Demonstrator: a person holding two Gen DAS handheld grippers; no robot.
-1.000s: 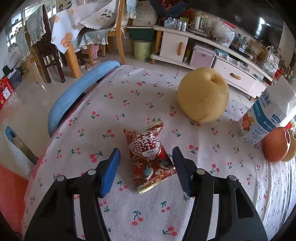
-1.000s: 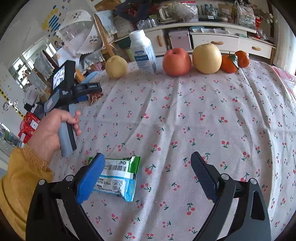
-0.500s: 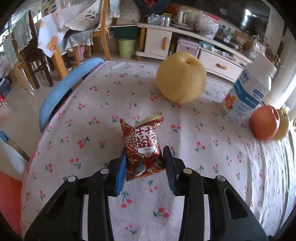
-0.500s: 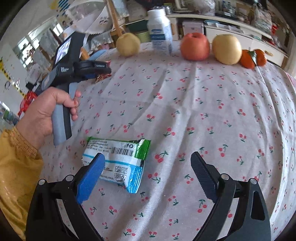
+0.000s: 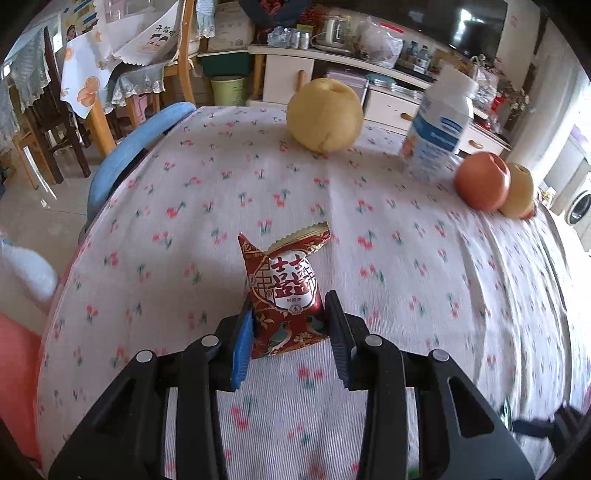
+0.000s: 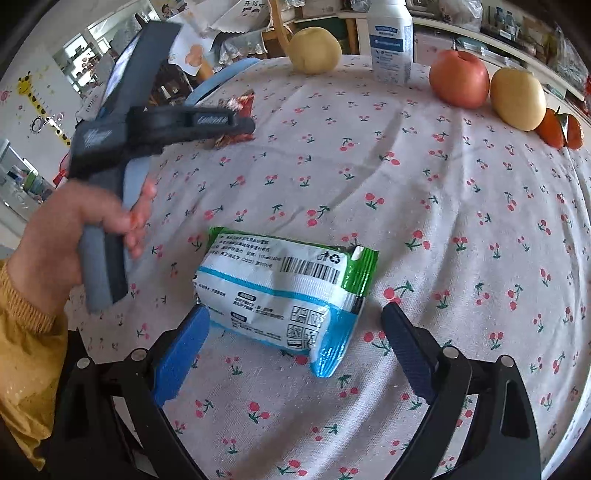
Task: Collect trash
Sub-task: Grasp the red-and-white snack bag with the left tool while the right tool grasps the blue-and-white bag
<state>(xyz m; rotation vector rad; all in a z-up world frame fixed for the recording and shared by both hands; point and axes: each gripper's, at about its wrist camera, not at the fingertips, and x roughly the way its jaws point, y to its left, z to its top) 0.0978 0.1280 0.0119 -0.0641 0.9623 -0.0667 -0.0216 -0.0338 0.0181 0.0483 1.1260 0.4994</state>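
left claw (image 5: pixel 290 325) grips red packet (image 5: pixel 286 291) | table edge (image 5: pixel 122 184) near

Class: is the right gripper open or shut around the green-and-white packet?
Open: right gripper straddles the green-and-white packet, far pad clear of it.

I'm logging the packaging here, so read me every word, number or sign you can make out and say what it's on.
Red wrapper, held in the left gripper: a large "囍"; the small characters beneath are too small to read.
White and green packet, between the open right gripper's fingers: a barcode, a recycling sign and a bin sign; its fine print is too small to read.
Bottle: label text blurred.
Hanging paper: characters too blurred.
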